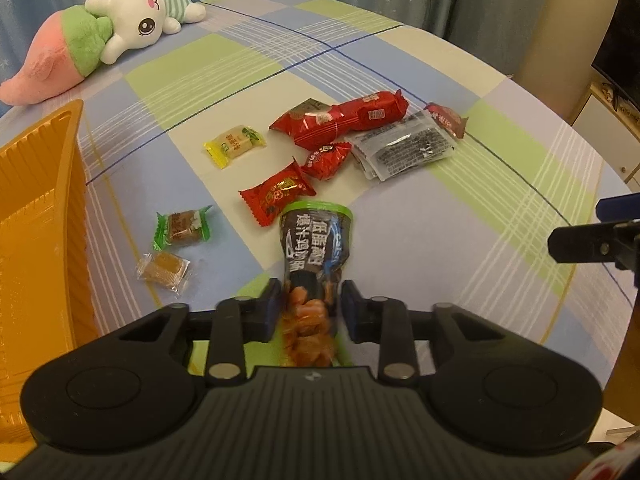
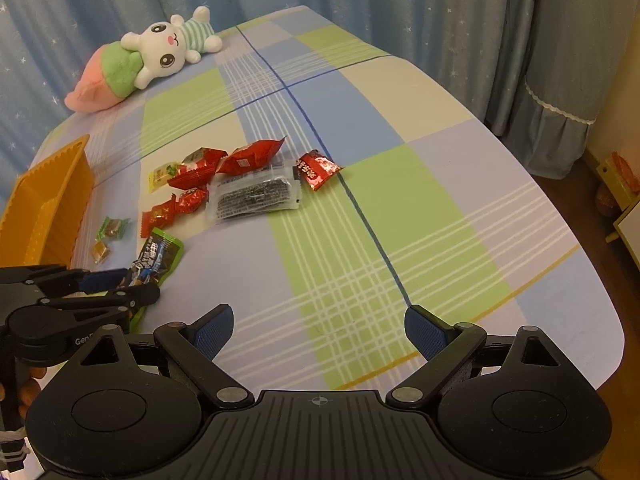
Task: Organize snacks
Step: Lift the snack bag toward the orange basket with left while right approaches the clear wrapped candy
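Black-and-green snack packet [image 1: 316, 248], crumpled, is clamped in the left gripper [image 1: 308, 304]; right gripper [image 2: 319, 330] gapes empty.

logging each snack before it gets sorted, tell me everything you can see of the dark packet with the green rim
The dark packet is a glossy plastic pouch, black with white characters, a blue streak and a green sealed end. A clear part shows orange pieces inside. It lies lengthwise between the left gripper's blue-padded fingers, which pinch its near end; the green end points away, near a red candy. Whether it rests on the checked cloth cannot be told.
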The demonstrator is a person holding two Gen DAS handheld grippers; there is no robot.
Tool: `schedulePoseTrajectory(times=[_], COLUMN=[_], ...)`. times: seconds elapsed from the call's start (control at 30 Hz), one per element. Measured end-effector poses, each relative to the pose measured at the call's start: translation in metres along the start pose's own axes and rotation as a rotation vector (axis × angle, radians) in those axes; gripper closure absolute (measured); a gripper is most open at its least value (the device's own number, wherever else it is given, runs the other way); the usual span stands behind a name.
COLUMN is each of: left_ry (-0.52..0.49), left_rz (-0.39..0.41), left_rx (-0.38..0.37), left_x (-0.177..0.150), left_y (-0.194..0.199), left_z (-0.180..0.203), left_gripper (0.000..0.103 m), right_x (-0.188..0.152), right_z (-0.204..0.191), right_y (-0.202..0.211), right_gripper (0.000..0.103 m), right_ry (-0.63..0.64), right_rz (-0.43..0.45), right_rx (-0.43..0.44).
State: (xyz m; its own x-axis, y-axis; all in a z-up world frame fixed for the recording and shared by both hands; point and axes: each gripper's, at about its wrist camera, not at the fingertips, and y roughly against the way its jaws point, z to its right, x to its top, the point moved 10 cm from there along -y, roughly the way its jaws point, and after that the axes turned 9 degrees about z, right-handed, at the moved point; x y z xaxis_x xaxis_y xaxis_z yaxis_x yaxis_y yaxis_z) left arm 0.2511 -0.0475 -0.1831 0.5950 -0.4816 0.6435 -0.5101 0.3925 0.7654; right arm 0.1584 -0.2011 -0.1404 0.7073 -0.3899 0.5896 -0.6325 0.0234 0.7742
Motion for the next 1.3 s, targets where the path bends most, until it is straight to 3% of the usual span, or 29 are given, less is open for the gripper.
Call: schedulePoseTrajectory(times=[0.17, 0.37, 0.67, 0.77, 1.03, 1.1, 1.3], left_ry=[0.034, 0.139, 0.393, 0.492, 0.670, 0.693, 0.727], left_rz=[0.022, 0.042, 0.041, 0.046, 0.053, 0.050, 0.050], left_rx=[0.034, 0.116, 0.359, 0.459, 0.691, 0.730, 0.788], left_x=[-0.003, -0.014, -0.059, -0.079, -0.122, -0.129, -0.141], left_y=[0.010, 0.040, 0.101, 0.124, 0.181, 0.191, 0.208], left_z=[0.003, 0.005, -0.011, -0.025, -0.072, -0.083, -0.110], left_gripper=[0.077, 0.077, 0.077, 0.077, 0.077, 0.077, 0.077], right_x=[0.007, 0.019, 0.020, 0.013, 0.008, 0.008, 0.007], right_z=[0.000, -0.020, -0.084, -0.109, -0.164, -0.175, -0.205], right_y=[-0.004, -0.014, -0.023, -0.027, -0.042, -0.047, -0.064], right_gripper=[0.011, 0.011, 0.012, 0.028, 0.041, 0.050, 0.063], right_ry=[0.021, 0.150, 0.432, 0.519, 0.647, 0.670, 0.687], right_rz=[0.009, 0.026, 0.046, 0.038, 0.053, 0.049, 0.051], right_rx=[0.047, 0.196, 0.483, 0.571, 0.687, 0.703, 0.720])
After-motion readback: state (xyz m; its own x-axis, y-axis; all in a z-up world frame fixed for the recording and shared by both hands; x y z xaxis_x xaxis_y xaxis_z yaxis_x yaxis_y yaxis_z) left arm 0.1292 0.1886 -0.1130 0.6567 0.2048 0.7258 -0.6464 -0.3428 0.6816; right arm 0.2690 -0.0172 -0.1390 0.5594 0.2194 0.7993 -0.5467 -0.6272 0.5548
